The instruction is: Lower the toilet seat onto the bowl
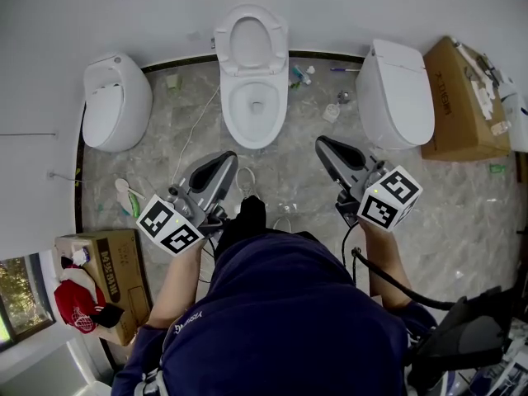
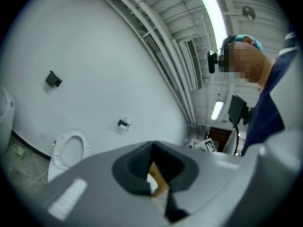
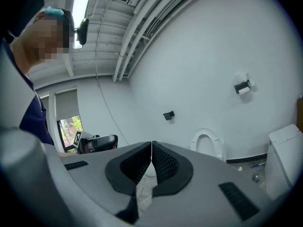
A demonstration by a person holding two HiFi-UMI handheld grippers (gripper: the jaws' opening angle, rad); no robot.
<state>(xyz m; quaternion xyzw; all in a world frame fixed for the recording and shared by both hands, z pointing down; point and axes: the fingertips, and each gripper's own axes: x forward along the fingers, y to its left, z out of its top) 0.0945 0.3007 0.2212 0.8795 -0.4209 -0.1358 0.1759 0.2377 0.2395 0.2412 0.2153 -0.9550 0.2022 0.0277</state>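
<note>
While the glossy oval toilet seat point(image 1: 251, 40) stands raised, left claw point(image 1: 228, 157) and right claw point(image 1: 321, 142) are closed, empty.

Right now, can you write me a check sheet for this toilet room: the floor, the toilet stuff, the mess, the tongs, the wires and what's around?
Surface: grey marbled floor.
Job's things: middle toilet bowl open; toilet seat raised.
Clutter: small items on the floor beside the bowl; right cardboard box; lower-left cardboard box.
Grippers: left tongs and right tongs both shut, empty, short of the bowl.
Cables: white cable on the floor left of the bowl; black cable trailing from the right tongs.
Surroundings: white wall; left toilet and right toilet, both closed.
</note>
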